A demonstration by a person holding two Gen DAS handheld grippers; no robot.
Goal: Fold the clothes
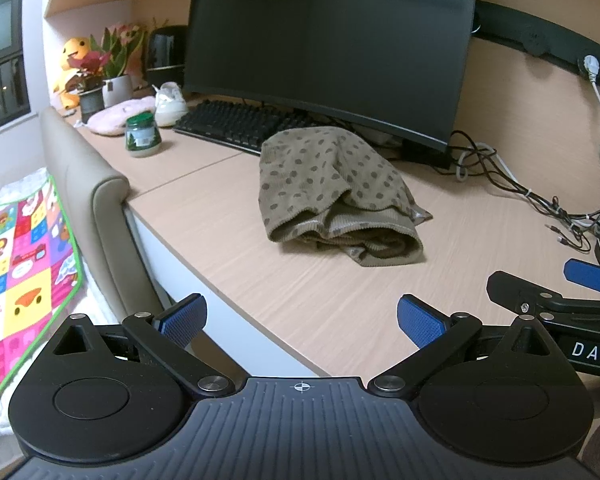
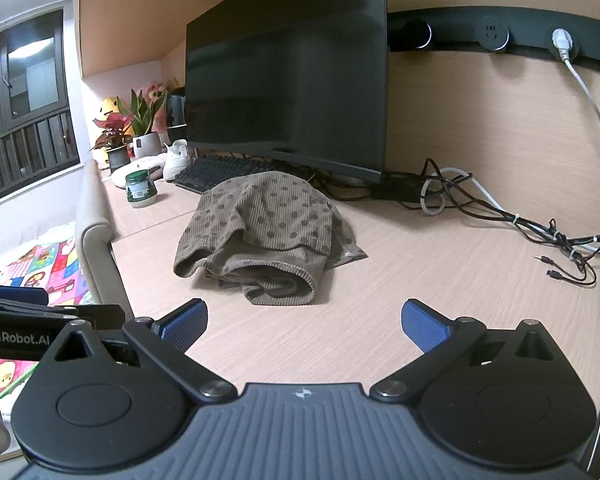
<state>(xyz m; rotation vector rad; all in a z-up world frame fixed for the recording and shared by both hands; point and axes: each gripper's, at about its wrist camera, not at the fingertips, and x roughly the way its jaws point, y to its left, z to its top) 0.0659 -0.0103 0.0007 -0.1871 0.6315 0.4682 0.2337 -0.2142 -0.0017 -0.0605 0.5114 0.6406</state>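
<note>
- We see the pale wood worktop (image 1: 228, 216) running from its front edge near us back to the wall, with bare surface between that edge and the clothing, and more bare wood to the right of it.
- A dark monitor (image 1: 328, 40) stands at the back, its lower edge just behind the garment, with a black keyboard (image 1: 236, 122) beneath it.
- A padded beige headboard (image 1: 88, 196) butts against the worktop's left edge.
- The task's thing, a tan polka-dot corduroy garment (image 1: 332, 192), lies bunched mid-worktop, its rolled hem facing us.
- Our left gripper (image 1: 302, 318) hovers over the front edge, jaws spread wide, gripping nothing.
- Our right gripper (image 2: 304, 320) hangs just beside it over the worktop, jaws likewise parted and empty, apart from the garment.
- Tangled cables (image 2: 500, 216) sprawl along the back right.
- A green-lidded jar (image 1: 142, 136) sits near the left edge.
</note>
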